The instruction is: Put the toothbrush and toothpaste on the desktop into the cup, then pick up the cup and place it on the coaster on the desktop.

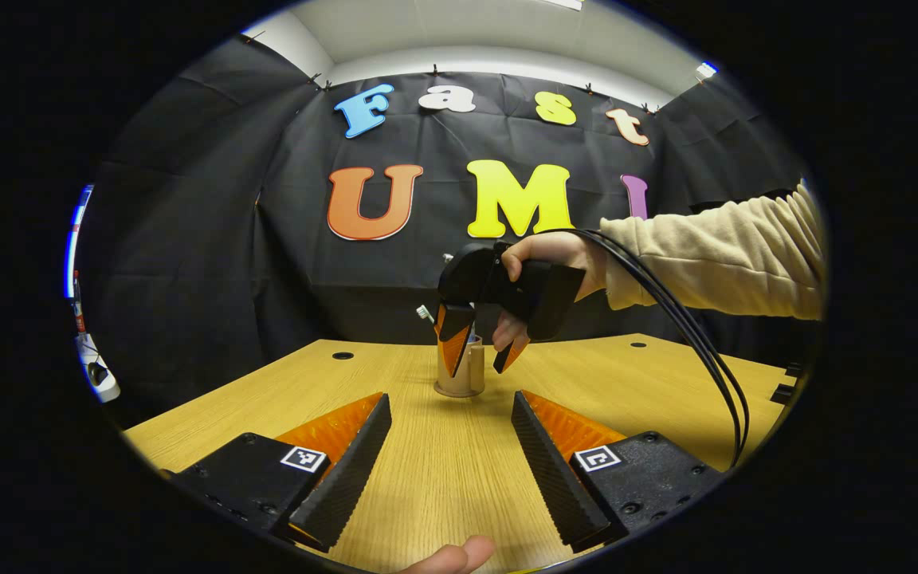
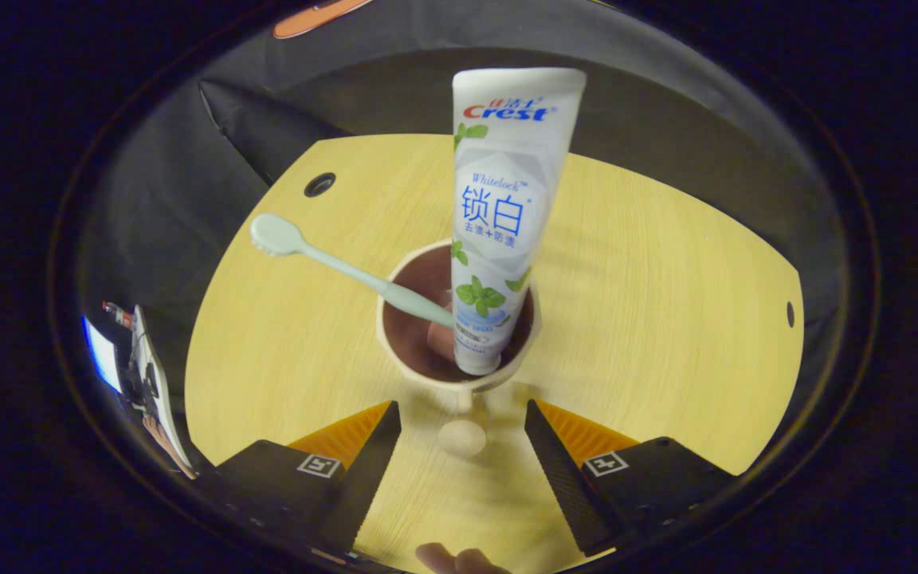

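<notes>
I saw the tan cup (image 2: 459, 375) standing upright on the tabletop (image 2: 666, 319); the white toothpaste tube (image 2: 507, 199) stood in it, and the pale green toothbrush (image 2: 331, 263) leaned out, head up.

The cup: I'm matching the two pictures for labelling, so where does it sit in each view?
Left gripper view: cup at centre, far down the desk, partly behind the right gripper.
Right gripper view: cup at centre, seen from above, holding the toothpaste.
Shared landmark: the toothbrush leaning out leftward.
</notes>
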